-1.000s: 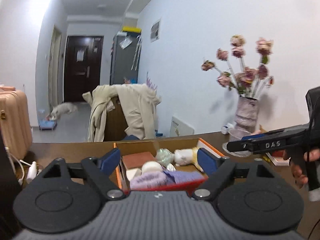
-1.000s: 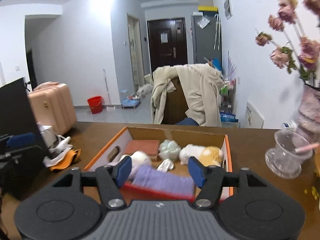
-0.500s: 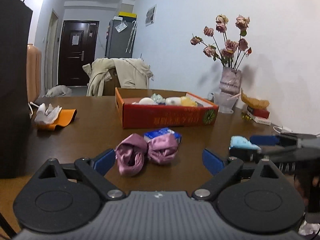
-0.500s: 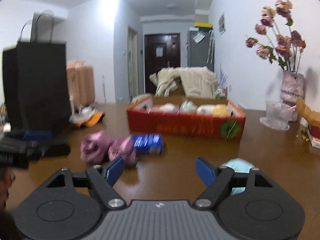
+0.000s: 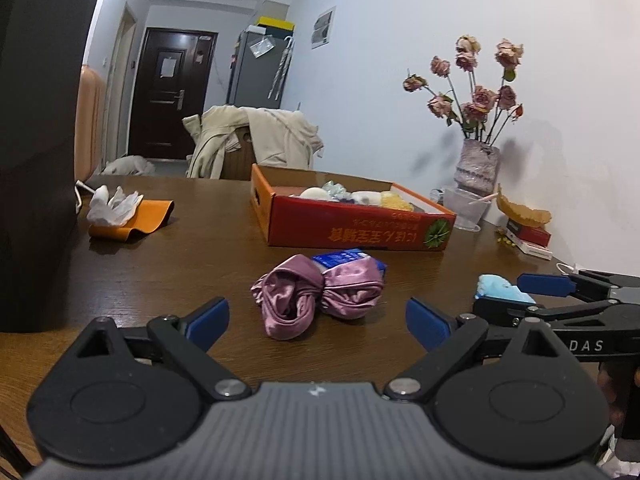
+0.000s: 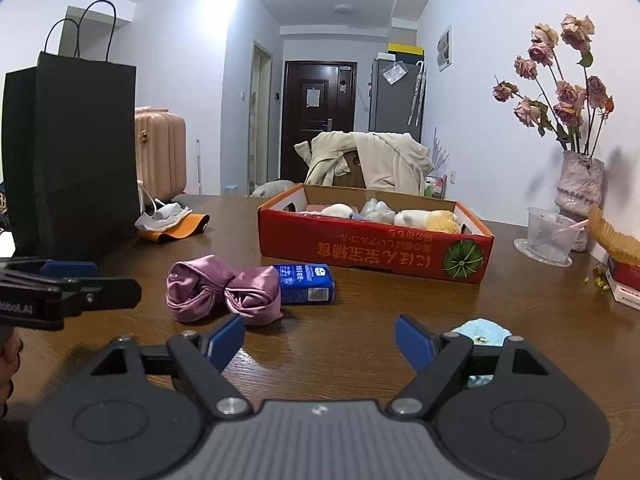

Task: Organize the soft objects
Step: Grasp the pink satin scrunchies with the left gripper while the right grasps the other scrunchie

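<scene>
1. my left tongs stand wide apart with nothing between the pads; the pink satin bundle lies on the table just ahead of them, untouched.
2. my right tongs are opening at this moment (also empty); the light blue soft piece lies beside the right-hand finger, partly hidden behind it, not between the pads.
3. a blue packet touches the far side of the pink bundle. i judge it no part of this grab, so the pads should close on satin only.
4. the red box sits beyond, well apart from both loose items, already holding several soft things. i take it for the destination.
5. step in hand, as i judge it: reach and pick up the loose soft items.
6. recommended method: bring the left tongs forward and low, straddle the knot in the middle of the bundle where the two lobes meet, then close firmly (satin slips).
7. shift the right tongs rightward to centre on the blue piece before closing.
</scene>
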A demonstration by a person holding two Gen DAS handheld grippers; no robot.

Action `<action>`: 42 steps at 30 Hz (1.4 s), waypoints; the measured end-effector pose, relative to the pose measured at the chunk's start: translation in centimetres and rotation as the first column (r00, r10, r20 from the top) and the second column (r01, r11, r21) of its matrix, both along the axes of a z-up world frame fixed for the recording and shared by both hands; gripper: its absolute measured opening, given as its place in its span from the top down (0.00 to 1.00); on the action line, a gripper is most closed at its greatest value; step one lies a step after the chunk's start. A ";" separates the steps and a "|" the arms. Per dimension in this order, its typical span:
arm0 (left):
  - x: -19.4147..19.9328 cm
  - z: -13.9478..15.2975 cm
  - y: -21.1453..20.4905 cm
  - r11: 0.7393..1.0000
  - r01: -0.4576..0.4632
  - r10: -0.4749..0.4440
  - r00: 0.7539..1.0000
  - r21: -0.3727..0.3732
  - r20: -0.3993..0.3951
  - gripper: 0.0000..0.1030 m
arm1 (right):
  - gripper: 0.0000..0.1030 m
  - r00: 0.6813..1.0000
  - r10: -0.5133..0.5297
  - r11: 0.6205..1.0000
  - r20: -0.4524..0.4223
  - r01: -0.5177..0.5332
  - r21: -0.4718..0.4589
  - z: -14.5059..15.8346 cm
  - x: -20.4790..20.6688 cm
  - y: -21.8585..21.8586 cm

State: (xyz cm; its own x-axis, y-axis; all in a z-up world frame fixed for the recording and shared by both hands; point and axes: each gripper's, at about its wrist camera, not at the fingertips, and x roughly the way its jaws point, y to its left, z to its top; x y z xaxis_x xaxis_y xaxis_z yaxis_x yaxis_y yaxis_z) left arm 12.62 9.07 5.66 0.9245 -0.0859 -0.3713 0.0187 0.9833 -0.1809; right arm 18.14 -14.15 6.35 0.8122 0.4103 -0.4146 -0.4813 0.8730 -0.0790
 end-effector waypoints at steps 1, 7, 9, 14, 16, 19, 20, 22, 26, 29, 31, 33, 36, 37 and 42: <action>0.2 -0.1 0.2 1.000 -0.002 0.002 1.000 -0.003 -0.004 0.06 | 0.20 1.000 -0.001 1.000 -0.001 0.001 0.000 0.0 0.1 0.1; 1.7 -0.6 0.9 0.999 -0.025 0.024 0.999 -0.029 -0.043 0.06 | 0.20 1.000 0.000 1.000 -0.016 0.001 0.025 0.0 1.6 0.6; 2.4 -0.6 1.2 0.999 -0.031 0.028 0.998 -0.044 -0.051 0.06 | 0.20 1.000 0.000 0.999 -0.030 0.001 0.051 0.1 2.3 0.7; 4.9 -0.3 2.2 0.995 -0.058 0.051 0.996 -0.086 -0.078 0.06 | 0.21 0.997 0.014 0.995 -0.072 -0.007 0.103 0.2 4.5 1.6; 5.9 -0.3 2.6 0.992 -0.063 0.054 0.994 -0.107 -0.091 0.07 | 0.21 0.995 0.017 0.993 -0.096 -0.006 0.117 0.1 5.5 2.2; 7.3 -0.5 3.2 0.989 -0.059 0.045 0.993 -0.138 -0.105 0.14 | 0.22 0.991 0.031 0.990 -0.131 -0.013 0.142 0.0 7.1 3.0; 7.7 -0.6 3.3 0.987 -0.050 0.033 0.993 -0.152 -0.113 0.15 | 0.22 0.989 0.038 0.988 -0.141 -0.016 0.152 -0.1 7.5 3.1; 8.1 -1.0 3.7 0.982 -0.041 0.018 0.991 -0.183 -0.130 0.18 | 0.23 0.986 0.060 0.985 -0.154 -0.033 0.171 -0.3 8.4 3.4; 8.8 -1.9 4.3 0.981 -0.083 0.051 0.983 -0.177 -0.177 0.31 | 0.31 0.971 0.118 0.982 -0.207 -0.084 0.167 -1.2 10.1 5.1; 9.5 -2.4 4.6 0.975 -0.058 0.016 0.981 -0.214 -0.194 0.48 | 0.39 0.954 0.163 0.976 -0.253 -0.117 0.184 -2.3 11.3 6.3; 10.0 -2.6 4.6 0.967 0.006 -0.055 0.982 -0.256 -0.183 0.77 | 0.64 0.942 0.169 0.974 -0.289 -0.114 0.197 -3.0 12.0 6.8; 10.5 -2.8 4.4 0.959 0.045 -0.101 0.977 -0.278 -0.188 0.88 | 0.72 0.931 0.165 0.970 -0.324 -0.094 0.223 -3.3 12.5 6.7; 9.9 -2.0 3.1 0.962 0.083 -0.128 0.979 -0.259 -0.161 0.93 | 0.81 0.940 0.152 0.973 -0.304 -0.089 0.211 -2.3 11.4 5.6; 9.6 -1.6 2.6 0.959 0.101 -0.144 0.979 -0.264 -0.148 0.93 | 0.82 0.946 0.144 0.976 -0.291 -0.086 0.202 -1.9 10.9 5.0; 8.2 0.4 -1.9 0.945 0.209 -0.238 0.967 -0.253 -0.088 0.94 | 0.82 0.969 0.075 0.981 -0.236 -0.029 0.191 0.7 7.5 0.3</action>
